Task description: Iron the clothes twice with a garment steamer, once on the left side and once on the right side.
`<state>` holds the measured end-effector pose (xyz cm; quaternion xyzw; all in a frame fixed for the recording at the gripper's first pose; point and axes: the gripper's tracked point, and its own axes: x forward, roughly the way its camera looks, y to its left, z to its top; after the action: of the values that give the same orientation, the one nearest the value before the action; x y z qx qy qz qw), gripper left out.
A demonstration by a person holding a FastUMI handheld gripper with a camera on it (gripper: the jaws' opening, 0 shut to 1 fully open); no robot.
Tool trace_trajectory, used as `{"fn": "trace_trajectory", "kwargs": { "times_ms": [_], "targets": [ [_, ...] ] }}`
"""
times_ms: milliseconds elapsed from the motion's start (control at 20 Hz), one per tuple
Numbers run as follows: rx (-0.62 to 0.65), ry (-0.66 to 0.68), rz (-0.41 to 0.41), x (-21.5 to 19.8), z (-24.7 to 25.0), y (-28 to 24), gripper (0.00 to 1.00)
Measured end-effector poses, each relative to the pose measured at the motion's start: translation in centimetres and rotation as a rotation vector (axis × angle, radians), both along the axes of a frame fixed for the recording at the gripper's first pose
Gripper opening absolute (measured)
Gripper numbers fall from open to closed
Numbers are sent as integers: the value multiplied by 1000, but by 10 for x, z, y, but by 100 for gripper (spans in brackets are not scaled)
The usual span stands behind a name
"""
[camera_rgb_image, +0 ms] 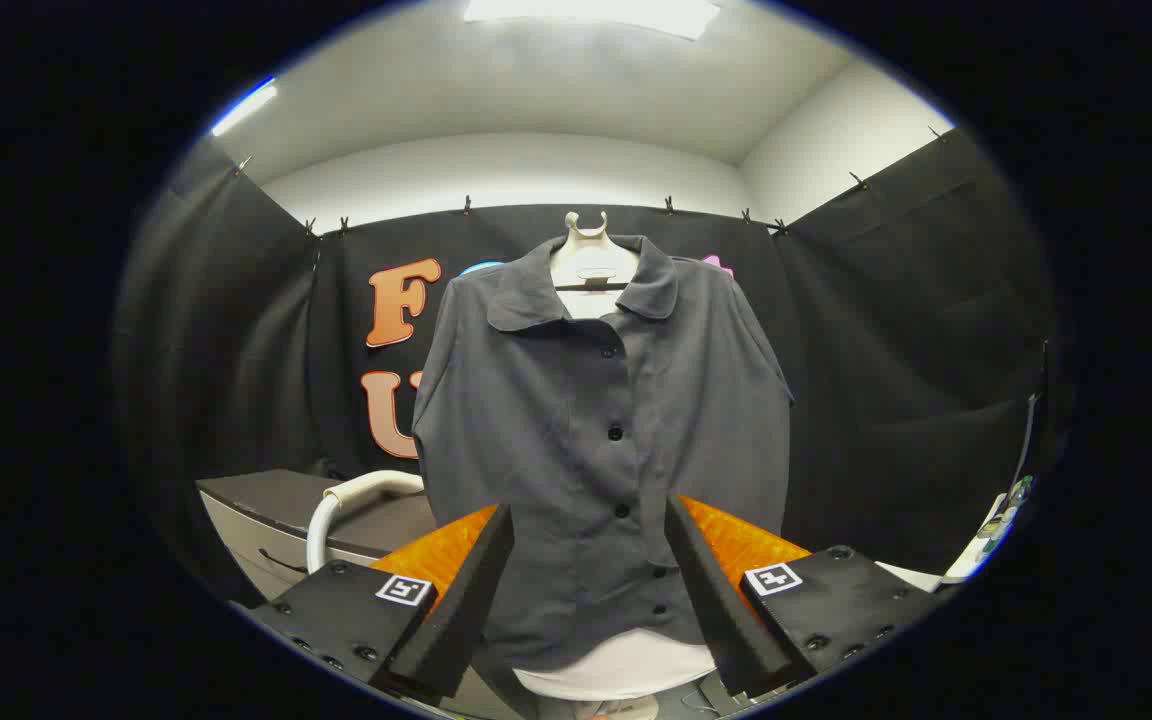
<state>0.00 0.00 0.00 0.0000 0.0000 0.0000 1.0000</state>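
Tongs (588, 590) apart, empty. Shirt (596, 420) hangs upright straight beyond your fingers; steamer hose (336, 505) off left, by counter (266, 500).

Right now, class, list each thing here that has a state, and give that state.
Shirt: hanging on a hanger, buttoned down the front, collar open.
Hanger: upright, carrying the shirt, against the black cloth wall.
Tongs: open, holding nothing, the shirt's lower front beyond them.
White hose: curved, beside the shirt's hem.
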Motion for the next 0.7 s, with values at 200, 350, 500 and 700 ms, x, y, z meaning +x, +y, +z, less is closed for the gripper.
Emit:
{"fn": "trace_trajectory", "kwargs": {
  "times_ms": [200,350,500,700],
  "targets": [
    [6,2,-4,-4,-3,-1,98],
    [9,20,-6,-3,-8,0,98],
    [17,25,7,-3,-11,7,98],
    [8,51,52,1,-15,24,98]
  ]
}}
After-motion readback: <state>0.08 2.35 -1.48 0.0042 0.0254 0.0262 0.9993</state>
